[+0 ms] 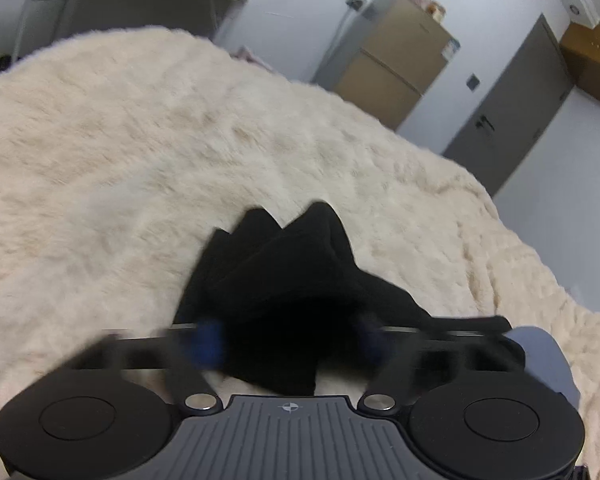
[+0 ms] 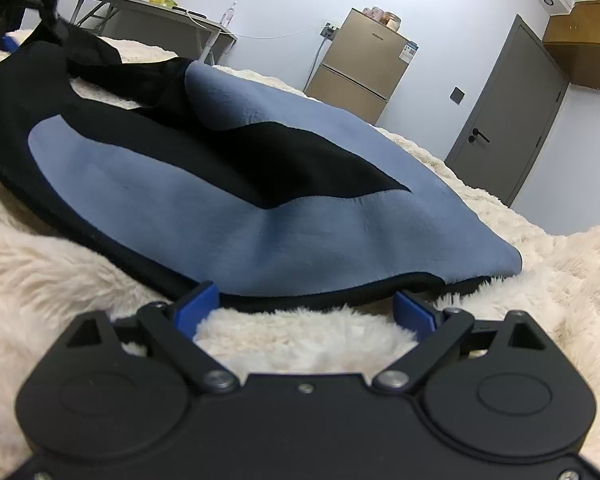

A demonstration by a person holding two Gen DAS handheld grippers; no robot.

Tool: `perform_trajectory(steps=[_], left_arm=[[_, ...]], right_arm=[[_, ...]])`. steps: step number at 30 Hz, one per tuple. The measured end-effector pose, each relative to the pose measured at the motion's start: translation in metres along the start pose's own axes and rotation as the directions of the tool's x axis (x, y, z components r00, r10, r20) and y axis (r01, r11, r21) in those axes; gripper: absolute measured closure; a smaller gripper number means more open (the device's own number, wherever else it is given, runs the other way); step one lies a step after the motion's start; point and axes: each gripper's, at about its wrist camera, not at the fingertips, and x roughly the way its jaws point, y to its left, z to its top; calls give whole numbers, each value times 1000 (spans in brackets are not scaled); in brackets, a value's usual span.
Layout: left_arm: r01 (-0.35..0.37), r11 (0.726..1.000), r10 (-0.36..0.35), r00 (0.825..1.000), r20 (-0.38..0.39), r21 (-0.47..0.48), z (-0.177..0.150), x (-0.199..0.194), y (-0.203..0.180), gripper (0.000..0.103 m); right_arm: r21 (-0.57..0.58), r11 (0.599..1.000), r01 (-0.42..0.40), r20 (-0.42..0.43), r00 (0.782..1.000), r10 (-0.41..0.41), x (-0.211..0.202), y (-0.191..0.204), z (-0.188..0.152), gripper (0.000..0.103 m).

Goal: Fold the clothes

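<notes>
- The left wrist view is taken from just behind the left gripper (image 1: 290, 340), angled down onto the cream fleece blanket (image 1: 140, 152), very near a black fabric.
- The right wrist view is set low, nearly level, close above the blanket.
- The fridge (image 1: 388, 60) and grey door (image 2: 508, 112) are shared by both.

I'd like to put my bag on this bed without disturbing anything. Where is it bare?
The fluffy blanket lies bare beyond the bunched black cloth toward the far edge, and to the right of the blue and black garment, on the door side. The garment covers the middle.
</notes>
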Motion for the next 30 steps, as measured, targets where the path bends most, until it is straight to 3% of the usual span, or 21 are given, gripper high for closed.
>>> perform_trajectory(steps=[4, 7, 10, 12, 15, 16, 19, 20, 21, 23, 25, 27, 30], left_arm=[[13, 999, -16, 997, 78, 39, -5, -16, -6, 100], [-37, 995, 22, 988, 151, 94, -4, -38, -14, 100], [-137, 981, 105, 970, 219, 139, 6, -52, -25, 100], [-220, 963, 163, 936, 313, 156, 17, -77, -35, 100], [-290, 935, 191, 895, 402, 203, 21, -101, -50, 99], [-308, 925, 197, 889, 413, 223, 22, -105, -54, 99], [-383, 883, 282, 895, 345, 270, 10, -91, -54, 87], [-379, 886, 309, 912, 268, 268, 2, -79, -46, 85], [-348, 902, 306, 933, 190, 255, -10, -69, -34, 85], [-290, 932, 259, 952, 161, 218, -24, -68, -23, 80], [-211, 964, 189, 971, 147, 158, -40, -72, -10, 61], [-173, 979, 157, 976, 149, 106, -39, -79, -3, 52], [-121, 993, 116, 971, 209, 10, -31, -97, 9, 41]], right_arm=[[-6, 1000, 4, 1, 1000, -4, 0, 1, -1, 9], [-9, 1000, 6, 2, 1000, -6, 1, 2, -1, 9], [-11, 1000, 6, 2, 1000, -6, 2, 2, -2, 9], [-11, 1000, 7, 3, 1000, -7, 2, 2, -3, 9], [-11, 1000, 8, 5, 1000, -8, 2, 3, -4, 9], [-12, 1000, 9, 6, 1000, -9, 2, 3, -4, 9], [-14, 1000, 10, 6, 1000, -10, 2, 4, -5, 9], [-14, 1000, 11, 6, 1000, -11, 2, 4, -5, 9], [-16, 1000, 12, 6, 1000, -12, 2, 5, -6, 9], [-17, 1000, 14, 7, 1000, -13, 2, 5, -6, 9], [-21, 1000, 16, 8, 1000, -16, 1, 6, -6, 9], [-24, 1000, 18, 9, 1000, -18, 1, 7, -6, 9], [-25, 999, 21, 12, 1000, -20, 0, 7, -6, 9]])
